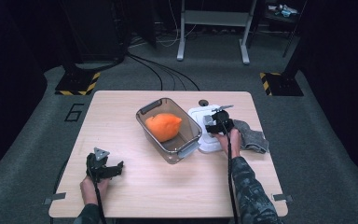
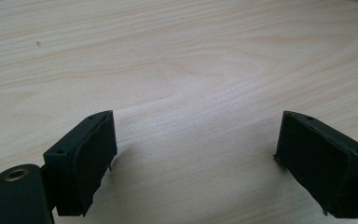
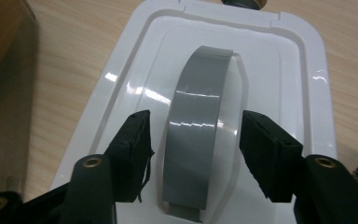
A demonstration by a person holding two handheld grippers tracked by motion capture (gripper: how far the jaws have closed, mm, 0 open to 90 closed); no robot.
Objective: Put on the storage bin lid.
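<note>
Jaws of the right gripper [image 3: 193, 156] straddle, without yet touching, the grey arched handle [image 3: 199, 130] on the white plastic lid [image 3: 303, 93], seemingly to lift it.

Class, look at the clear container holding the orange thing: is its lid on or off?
Off. The clear container stands open-topped with the orange thing visible inside, while the white lid lies flat on the table beside it.

Looking like lab or recording studio. Lone wooden table [image 1: 135, 196] sitting on grey carpet [image 1: 23, 154], dark surroundings closing in. Hazard-striped stand bases [image 1: 77, 84] flanking far corners, black cables [image 1: 161, 70] running across floor, metal frame legs [image 1: 214, 32] standing behind, number six [image 1: 74, 112] marking carpet.
</note>
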